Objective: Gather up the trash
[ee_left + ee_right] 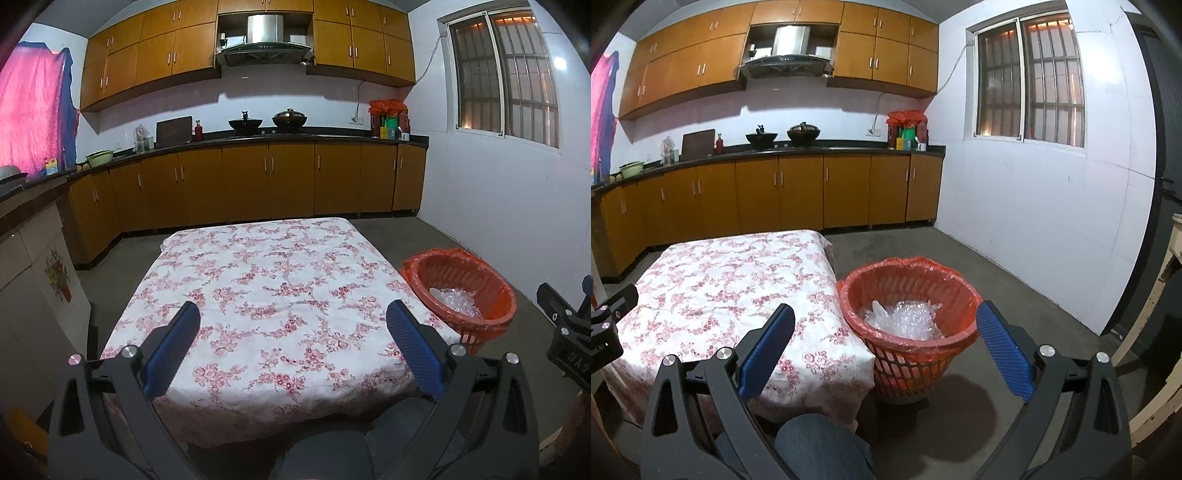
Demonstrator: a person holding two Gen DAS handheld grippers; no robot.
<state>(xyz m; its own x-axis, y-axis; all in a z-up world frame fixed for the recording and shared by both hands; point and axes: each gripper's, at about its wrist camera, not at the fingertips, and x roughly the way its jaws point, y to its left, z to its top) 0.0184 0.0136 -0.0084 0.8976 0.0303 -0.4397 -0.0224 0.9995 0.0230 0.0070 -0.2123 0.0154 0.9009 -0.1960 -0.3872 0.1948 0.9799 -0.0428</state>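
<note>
An orange mesh trash basket [916,365] with an orange liner stands on the floor at the table's right side; it also shows in the left wrist view [491,295]. Crumpled clear plastic trash [905,319] lies inside it, also seen in the left wrist view [458,299]. The low table with a red-flowered white cloth [266,295] has nothing on it. My left gripper [293,312] is open and empty above the table's near edge. My right gripper [886,314] is open and empty, held near the basket's rim.
Wooden kitchen cabinets and a dark counter [258,140] with pots run along the back wall. A white wall with a barred window [1030,81] is on the right. Grey concrete floor [1015,288] surrounds the basket. The person's knee [820,446] is below the right gripper.
</note>
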